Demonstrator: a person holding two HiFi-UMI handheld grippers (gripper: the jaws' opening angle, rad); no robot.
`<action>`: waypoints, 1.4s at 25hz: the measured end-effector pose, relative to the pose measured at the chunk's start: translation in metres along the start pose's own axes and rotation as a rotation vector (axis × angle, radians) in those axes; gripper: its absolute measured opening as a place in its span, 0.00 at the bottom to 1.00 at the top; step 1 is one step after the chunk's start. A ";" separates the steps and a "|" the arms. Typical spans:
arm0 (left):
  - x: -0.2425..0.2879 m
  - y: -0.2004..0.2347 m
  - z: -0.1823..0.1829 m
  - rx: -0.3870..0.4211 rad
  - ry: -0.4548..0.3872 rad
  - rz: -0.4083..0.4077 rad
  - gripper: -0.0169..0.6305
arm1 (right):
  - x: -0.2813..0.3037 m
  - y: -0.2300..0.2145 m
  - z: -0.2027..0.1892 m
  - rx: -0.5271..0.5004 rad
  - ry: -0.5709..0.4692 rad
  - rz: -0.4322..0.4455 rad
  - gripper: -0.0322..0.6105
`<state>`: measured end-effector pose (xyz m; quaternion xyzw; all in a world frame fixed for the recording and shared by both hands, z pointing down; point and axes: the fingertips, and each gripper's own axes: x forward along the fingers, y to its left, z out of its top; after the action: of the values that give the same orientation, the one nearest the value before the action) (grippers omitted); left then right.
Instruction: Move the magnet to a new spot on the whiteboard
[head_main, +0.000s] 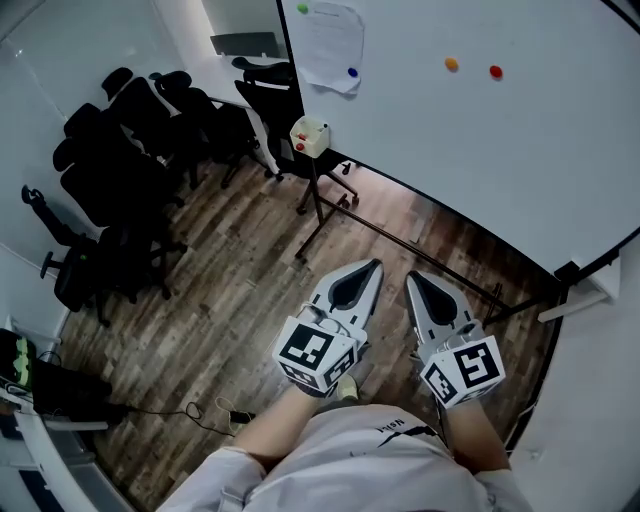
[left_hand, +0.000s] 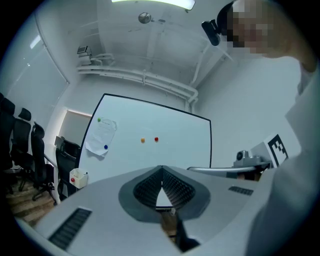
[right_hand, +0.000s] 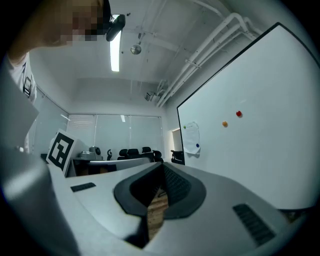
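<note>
Forearms reach out from our torso side by side, and we hold both grippers low over the wood floor (head_main: 240, 290), near each other but apart, noses pointing towards the foot of the whiteboard (head_main: 540, 140). The left gripper (head_main: 371, 267) angles slightly rightwards and the right gripper (head_main: 412, 279) slightly leftwards, so their tips converge; the marker cubes face up at us. In the left gripper view the ribbed pads meet at the tip with nothing between them. In the right gripper view the jaws are likewise pressed together and empty. Neither gripper touches the board. The orange magnet (head_main: 452, 64) and the red magnet (head_main: 495, 71) sit side by side, just apart, high on the whiteboard and well away from both grippers. Further left a sheet of paper (head_main: 332, 42) hangs on the board under a green magnet (head_main: 303, 9) and a blue magnet (head_main: 352, 72). Black office chairs (head_main: 120, 160) stand to our left.
</note>
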<state>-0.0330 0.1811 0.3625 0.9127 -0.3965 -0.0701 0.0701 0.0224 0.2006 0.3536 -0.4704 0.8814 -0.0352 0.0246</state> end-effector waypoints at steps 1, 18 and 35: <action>0.003 0.009 0.001 0.000 0.003 -0.004 0.04 | 0.009 0.000 -0.001 0.000 0.000 -0.006 0.07; 0.094 0.126 -0.001 0.002 0.039 0.046 0.04 | 0.149 -0.067 -0.003 0.017 -0.026 0.045 0.07; 0.225 0.206 0.026 0.033 0.026 0.147 0.04 | 0.251 -0.167 0.023 -0.002 -0.043 0.149 0.07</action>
<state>-0.0324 -0.1249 0.3584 0.8830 -0.4624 -0.0463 0.0651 0.0228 -0.1018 0.3428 -0.4040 0.9134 -0.0223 0.0456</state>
